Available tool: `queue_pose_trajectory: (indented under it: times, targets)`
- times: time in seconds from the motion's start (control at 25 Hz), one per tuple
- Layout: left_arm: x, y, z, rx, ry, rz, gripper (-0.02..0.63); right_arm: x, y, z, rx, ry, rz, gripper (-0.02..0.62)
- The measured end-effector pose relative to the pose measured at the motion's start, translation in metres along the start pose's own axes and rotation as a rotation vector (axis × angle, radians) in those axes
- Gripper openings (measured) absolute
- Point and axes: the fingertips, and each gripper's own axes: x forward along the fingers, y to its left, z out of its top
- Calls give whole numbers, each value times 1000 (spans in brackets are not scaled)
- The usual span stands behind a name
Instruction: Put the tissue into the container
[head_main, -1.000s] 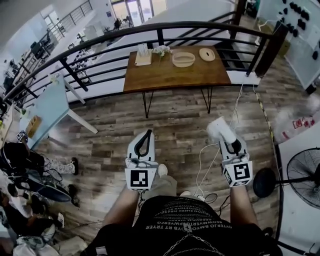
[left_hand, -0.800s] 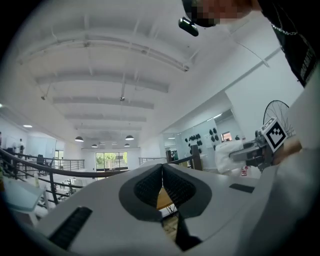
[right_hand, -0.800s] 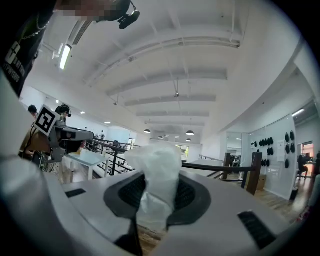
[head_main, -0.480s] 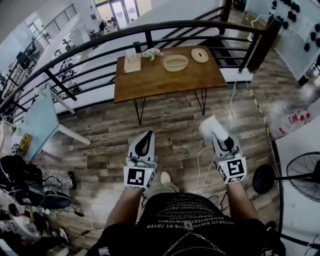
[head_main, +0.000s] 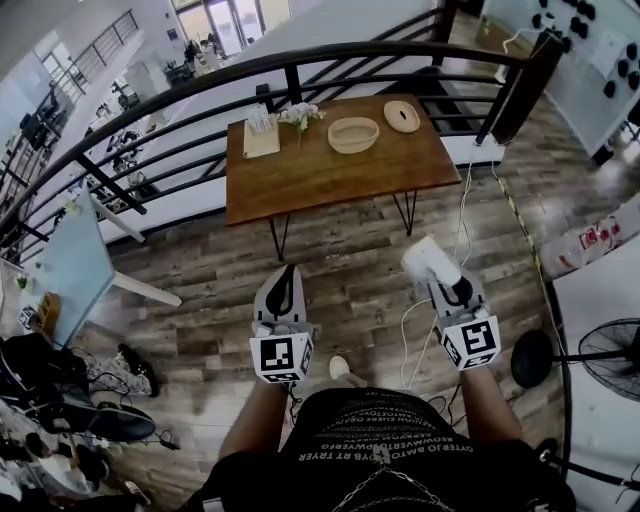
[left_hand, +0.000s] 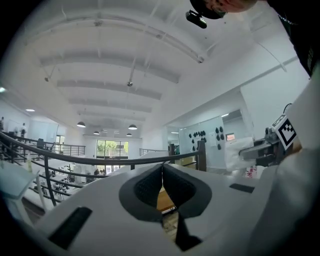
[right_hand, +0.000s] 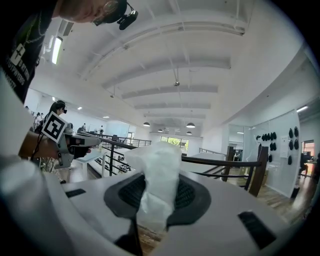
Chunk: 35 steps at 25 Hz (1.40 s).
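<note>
1. Tissue (head_main: 428, 260) sits pinched in my right gripper (head_main: 443, 278), a white crumpled wad poking out past the jaw tips. It hangs in the air over the plank floor (head_main: 340, 270), well apart from the table.
2. In the right gripper view, the right gripper (right_hand: 157, 192) has its jaws closed only partway, stopped by the tissue (right_hand: 159, 170). Both dark ribbed pads (right_hand: 187, 192) press its sides, and its loose top stands up above them.
3. My left gripper (head_main: 288, 280) is held beside the right one, in front of my body and apart from it.
4. In the left gripper view, the left gripper (left_hand: 162, 187) has its jaws brought together, the pads meeting at the tips with nothing between them. A thin slit lower down shows a bit of wood beyond.
5. I take the container (head_main: 353, 134) to be the shallow pale woven bowl on the wooden table (head_main: 330, 180), towards its far edge.
6. Near the bowl on its right lies a flat round disc (head_main: 401, 116). On its left is a small bunch of white flowers (head_main: 300, 115), then a light board (head_main: 262, 140) carrying something I cannot make out.
7. The table stands just beside a black railing (head_main: 150, 112).
8. A black fan (head_main: 605, 360) stands at my right.
</note>
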Motion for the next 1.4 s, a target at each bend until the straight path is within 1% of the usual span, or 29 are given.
queue_pose_trajectory:
  times: [0.08, 0.16, 0.28, 0.48, 0.6, 0.76, 0.92, 1.2, 1.32, 1.4]
  targets:
    - [6, 9, 3, -8, -27, -17, 29, 11, 1, 5, -10, -1, -6, 114]
    - [11, 19, 8, 8, -43, -41, 29, 27, 4, 13, -12, -13, -8, 114]
    - [19, 32, 10, 30, -52, -65, 29, 44, 11, 22, -2, -33, -11, 114]
    - [27, 38, 6, 8, -54, -92, 29, 50, 17, 21, 20, -19, -23, 114]
    - [32, 39, 3, 16, -46, -102, 29, 51, 10, 21, 24, -16, -40, 114]
    - [42, 42, 0, 25, -41, -101, 29, 58, 1, 19, 22, -18, -52, 114]
    - [58, 43, 1, 50, -28, -101, 29, 74, -8, 19, 8, -32, -43, 114]
    - [96, 35, -5, 75, 23, -111, 29, 114, -25, 18, -74, -27, -3, 114]
    - [117, 43, -4, 96, 34, -91, 29, 141, -34, 17, -67, -36, 25, 114]
    - [132, 47, -1, 90, 19, -71, 29, 156, -44, 16, -62, -40, 38, 114]
